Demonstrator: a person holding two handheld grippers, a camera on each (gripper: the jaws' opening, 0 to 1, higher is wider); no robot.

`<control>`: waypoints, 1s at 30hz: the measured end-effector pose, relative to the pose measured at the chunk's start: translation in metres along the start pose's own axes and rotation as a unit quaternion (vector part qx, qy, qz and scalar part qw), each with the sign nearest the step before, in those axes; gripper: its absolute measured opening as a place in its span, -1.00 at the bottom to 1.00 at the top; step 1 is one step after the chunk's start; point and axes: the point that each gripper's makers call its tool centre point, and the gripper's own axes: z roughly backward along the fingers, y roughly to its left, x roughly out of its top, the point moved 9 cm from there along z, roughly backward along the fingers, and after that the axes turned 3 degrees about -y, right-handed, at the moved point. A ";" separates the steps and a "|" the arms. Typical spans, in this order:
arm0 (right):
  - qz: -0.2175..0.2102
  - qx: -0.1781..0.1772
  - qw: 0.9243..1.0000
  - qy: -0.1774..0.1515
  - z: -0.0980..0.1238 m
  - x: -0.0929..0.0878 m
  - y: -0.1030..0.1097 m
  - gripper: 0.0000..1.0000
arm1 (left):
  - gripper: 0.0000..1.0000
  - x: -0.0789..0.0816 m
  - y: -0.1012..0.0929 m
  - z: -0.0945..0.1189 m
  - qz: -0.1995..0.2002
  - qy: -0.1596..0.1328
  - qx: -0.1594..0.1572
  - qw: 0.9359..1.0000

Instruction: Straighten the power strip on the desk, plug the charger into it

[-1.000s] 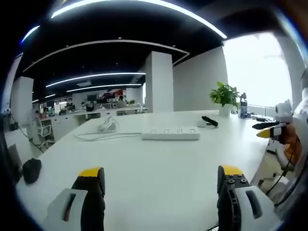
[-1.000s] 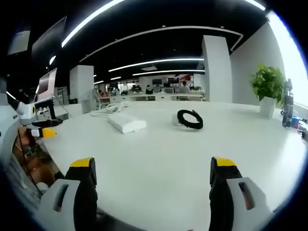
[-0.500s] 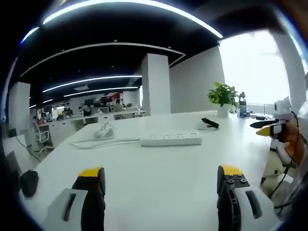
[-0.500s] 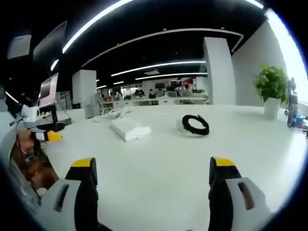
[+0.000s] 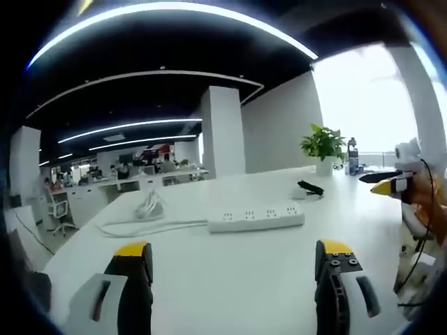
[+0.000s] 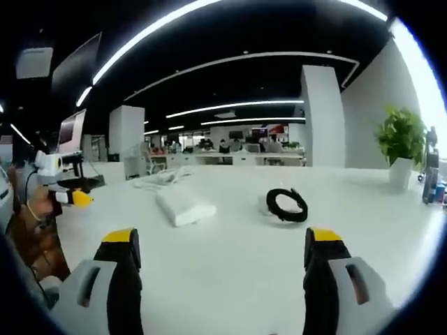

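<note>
Spanning both views, a white desk [image 5: 230,265] carries everything. Behind it: open office w/ a white pillar [image 5: 222,132] and ceiling light strips.

Strip [image 5: 256,217] lies flat mid-desk in the left gripper view, long side across the view, sockets up, well ahead of the jaws. Its white cord [image 5: 150,225] runs off the left end to a loose bundle farther back. In the right gripper view the strip [image 6: 185,207] shows end-on, left of centre.

Plant [image 5: 323,146] in a white pot sits at the desk's far right, a bottle just beside it.

Charger w/ coiled black cable [image 6: 287,204] rests on the desk to the right of the strip in the right gripper view – apart from it, not plugged in. In the left gripper view it shows as a small dark shape [image 5: 309,188] beyond the strip's right end.

L gripper [image 5: 236,269]: jaws spread wide, nothing between, above bare desk. R gripper [image 6: 222,265]: same – spread, holding nothing, short of both strip and charger.
</note>
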 end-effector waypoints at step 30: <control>0.007 0.058 0.998 0.015 -0.060 -0.002 0.011 0.92 | 0.98 0.001 0.033 -0.062 0.019 -0.024 -0.038 0.999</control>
